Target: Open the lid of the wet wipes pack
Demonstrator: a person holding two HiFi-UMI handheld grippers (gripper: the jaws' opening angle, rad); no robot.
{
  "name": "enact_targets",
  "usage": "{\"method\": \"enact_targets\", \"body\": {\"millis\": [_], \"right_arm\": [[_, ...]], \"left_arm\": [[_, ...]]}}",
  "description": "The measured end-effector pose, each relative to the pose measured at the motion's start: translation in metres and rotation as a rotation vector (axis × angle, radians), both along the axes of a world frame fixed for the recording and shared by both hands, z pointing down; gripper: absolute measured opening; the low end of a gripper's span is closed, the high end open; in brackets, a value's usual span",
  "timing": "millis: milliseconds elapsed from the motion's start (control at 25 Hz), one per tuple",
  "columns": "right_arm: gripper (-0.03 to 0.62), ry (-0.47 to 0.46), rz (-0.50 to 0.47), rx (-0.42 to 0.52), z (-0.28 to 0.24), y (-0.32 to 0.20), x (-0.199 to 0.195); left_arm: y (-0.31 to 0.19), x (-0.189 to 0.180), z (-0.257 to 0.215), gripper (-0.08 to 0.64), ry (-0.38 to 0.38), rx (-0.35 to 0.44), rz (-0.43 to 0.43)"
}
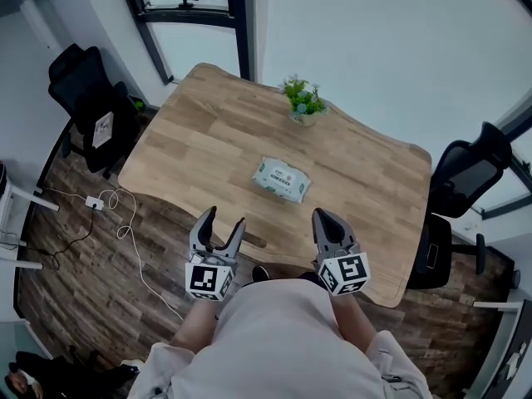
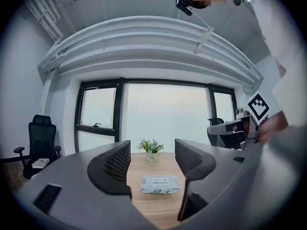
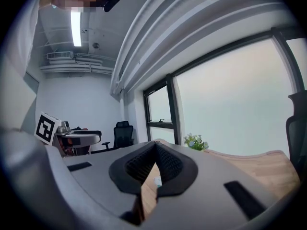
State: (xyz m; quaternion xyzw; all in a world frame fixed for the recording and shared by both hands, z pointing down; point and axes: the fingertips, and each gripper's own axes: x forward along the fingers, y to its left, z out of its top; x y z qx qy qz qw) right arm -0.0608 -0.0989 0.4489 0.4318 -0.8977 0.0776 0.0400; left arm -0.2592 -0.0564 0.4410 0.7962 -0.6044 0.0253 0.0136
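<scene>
We hold both tools at the lower centre of the head view, short of the white, flat, soft wet wipes pack (image 1: pixel 282 179), which lies mid-frame on the pale wooden table (image 1: pixel 208 131), well apart from either. The left gripper (image 1: pixel 223 221) has its jaws spread, and in its own view the pack sits straight ahead between them, long side across. The right gripper (image 1: pixel 322 219) has its jaws pressed together. The pack's long axis runs upper left to lower right; neither gripper looks clearly nearer.
</scene>
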Motion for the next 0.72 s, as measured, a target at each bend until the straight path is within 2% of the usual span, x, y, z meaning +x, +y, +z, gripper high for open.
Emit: {"method": "enact_targets", "body": {"millis": [280, 520, 720], "right_arm": [[0.008, -0.009, -0.010, -0.007, -0.002, -0.020, 0.009], [0.008, -0.006, -0.054, -0.030, -0.001, -0.034, 0.018], [0.008, -0.015, -0.083, -0.035, -0.002, -0.044, 0.023]], "left_arm": [[-0.018, 0.011, -0.003, 0.296, 0.003, -0.008, -0.016], [-0.024, 0.013, -0.007, 0.296, 0.028, -0.022, -0.098], [-0.033, 0.018, -0.005, 0.296, 0.011, -0.038, -0.125]]}}
